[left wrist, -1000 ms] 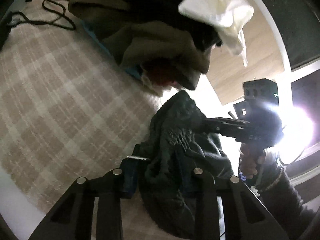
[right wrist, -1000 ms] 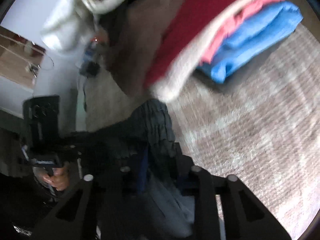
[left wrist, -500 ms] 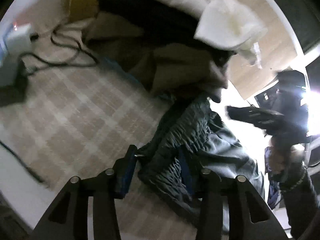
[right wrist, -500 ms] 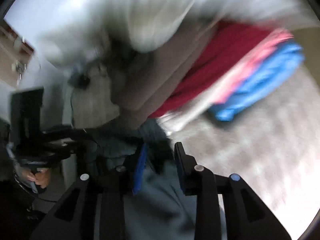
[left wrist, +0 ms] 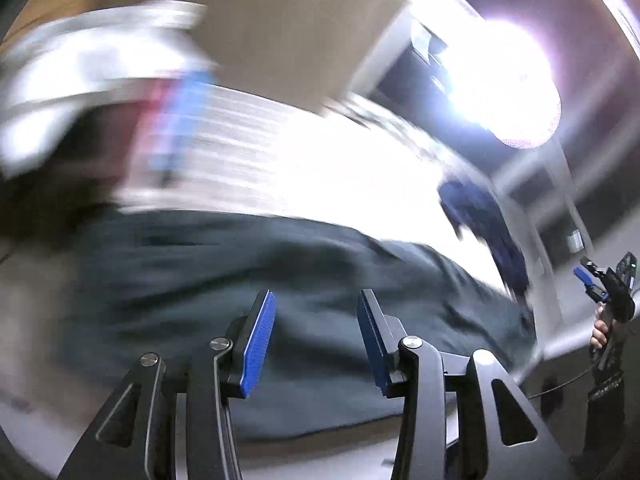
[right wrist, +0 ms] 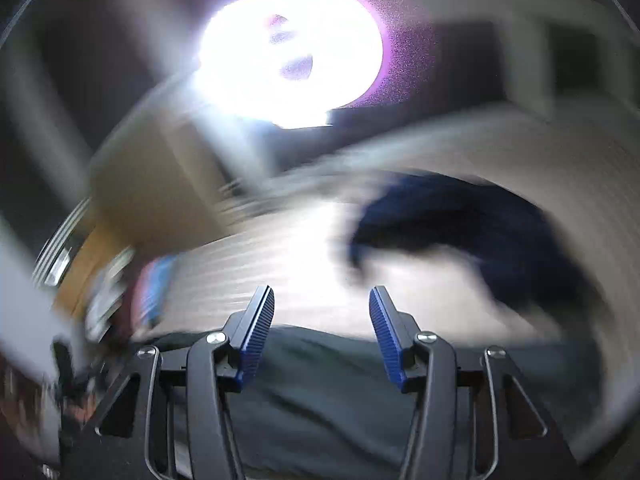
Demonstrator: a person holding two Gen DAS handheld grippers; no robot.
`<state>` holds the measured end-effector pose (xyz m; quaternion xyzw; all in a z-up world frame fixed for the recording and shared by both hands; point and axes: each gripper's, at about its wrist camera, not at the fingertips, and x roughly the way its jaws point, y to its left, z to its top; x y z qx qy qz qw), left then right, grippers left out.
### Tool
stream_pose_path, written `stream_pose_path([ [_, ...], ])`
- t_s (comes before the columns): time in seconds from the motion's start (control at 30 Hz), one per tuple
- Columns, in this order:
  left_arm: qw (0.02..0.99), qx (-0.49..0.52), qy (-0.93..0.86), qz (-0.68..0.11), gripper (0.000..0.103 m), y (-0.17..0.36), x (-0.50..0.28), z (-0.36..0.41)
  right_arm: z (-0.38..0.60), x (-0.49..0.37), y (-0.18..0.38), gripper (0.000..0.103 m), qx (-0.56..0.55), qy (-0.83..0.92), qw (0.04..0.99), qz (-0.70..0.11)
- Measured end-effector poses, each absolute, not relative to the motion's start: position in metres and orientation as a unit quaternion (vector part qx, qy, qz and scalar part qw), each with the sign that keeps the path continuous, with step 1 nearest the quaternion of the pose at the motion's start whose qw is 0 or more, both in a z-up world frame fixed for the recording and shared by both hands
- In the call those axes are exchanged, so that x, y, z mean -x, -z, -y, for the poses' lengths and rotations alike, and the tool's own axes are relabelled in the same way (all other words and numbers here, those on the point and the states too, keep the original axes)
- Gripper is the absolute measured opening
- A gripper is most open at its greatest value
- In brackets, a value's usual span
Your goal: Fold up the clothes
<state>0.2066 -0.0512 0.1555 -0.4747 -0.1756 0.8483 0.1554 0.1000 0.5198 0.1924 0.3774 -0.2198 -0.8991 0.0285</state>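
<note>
**Both tongs open above a dark grey-green garment spread on a checked surface; heavy motion blur**

Left tongs: blue-padded jaws stand wide apart, with nothing between them. The dark grey-green garment lies spread flat beneath and ahead of them, on a pale checked surface, probably a bed or rug; which one cannot be told. Right tongs: jaws likewise wide and empty, with the same garment lying under their base. In the left wrist view the right tongs appear far off at the right edge, gripped by the person's hand. A stack of folded clothes, showing white, red and blue layers, sits beyond the garment's left end. A separate dark blue garment lies crumpled further back, near a bright lamp.

Risks, as judged from this moment. Blur hides the garment's edges and creases, so the next grasp may land on the middle of the cloth instead of a hem or corner, giving a skewed fold. The lamp's glare washes out the surface beyond the garment, so its far edge is hard to place. A pinch through two layers would drag the lower layer and bunch the cloth. The garment's left end lies near the folded stack; a wide sweep there could topple it.

Writing: no brand, label or legible text shows in either view.
</note>
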Motion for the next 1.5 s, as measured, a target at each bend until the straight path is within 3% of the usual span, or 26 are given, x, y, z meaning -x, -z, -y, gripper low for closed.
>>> stream_pose_path([
  [0.2, 0.331, 0.521, -0.782, 0.088, 0.041, -0.142, -0.171, -0.147, -0.647, -0.208, -0.111, 0.049, -0.376, 0.853, -0.115, 0.342],
  [0.5, 0.4, 0.575, -0.713, -0.037, 0.041, -0.101, -0.151, -0.347, -0.709, -0.178, -0.024, 0.049, -0.435, 0.833, -0.104, 0.326],
  [0.73, 0.423, 0.609, -0.667, -0.069, 0.043, -0.089, -0.179, -0.372, -0.708, -0.154, 0.005, 0.049, -0.489, 0.818, -0.068, 0.296],
  [0.8, 0.438, 0.609, -0.657, -0.083, 0.049, -0.091, -0.196, -0.376, -0.706, -0.16, 0.002, 0.027, -0.483, 0.821, -0.065, 0.297],
  [1.03, 0.436, 0.629, -0.636, -0.095, 0.049, -0.08, -0.206, -0.4, -0.685, -0.187, -0.03, 0.027, -0.445, 0.838, -0.001, 0.315],
  [1.17, 0.438, 0.625, -0.632, -0.136, 0.049, -0.071, -0.205, -0.42, -0.69, -0.189, -0.006, 0.033, -0.498, 0.801, -0.002, 0.332],
  [1.23, 0.435, 0.623, -0.632, -0.151, 0.049, -0.069, -0.207, -0.424, -0.7, -0.2, -0.004, 0.041, -0.481, 0.804, -0.015, 0.349],
  [1.33, 0.433, 0.622, -0.635, -0.151, 0.049, -0.069, -0.212, -0.421, -0.716, -0.215, -0.002, 0.043, -0.456, 0.808, -0.034, 0.372],
  [1.5, 0.423, 0.63, -0.636, -0.142, 0.049, -0.065, -0.218, -0.411, -0.72, -0.192, -0.011, 0.043, -0.453, 0.834, -0.029, 0.314],
])
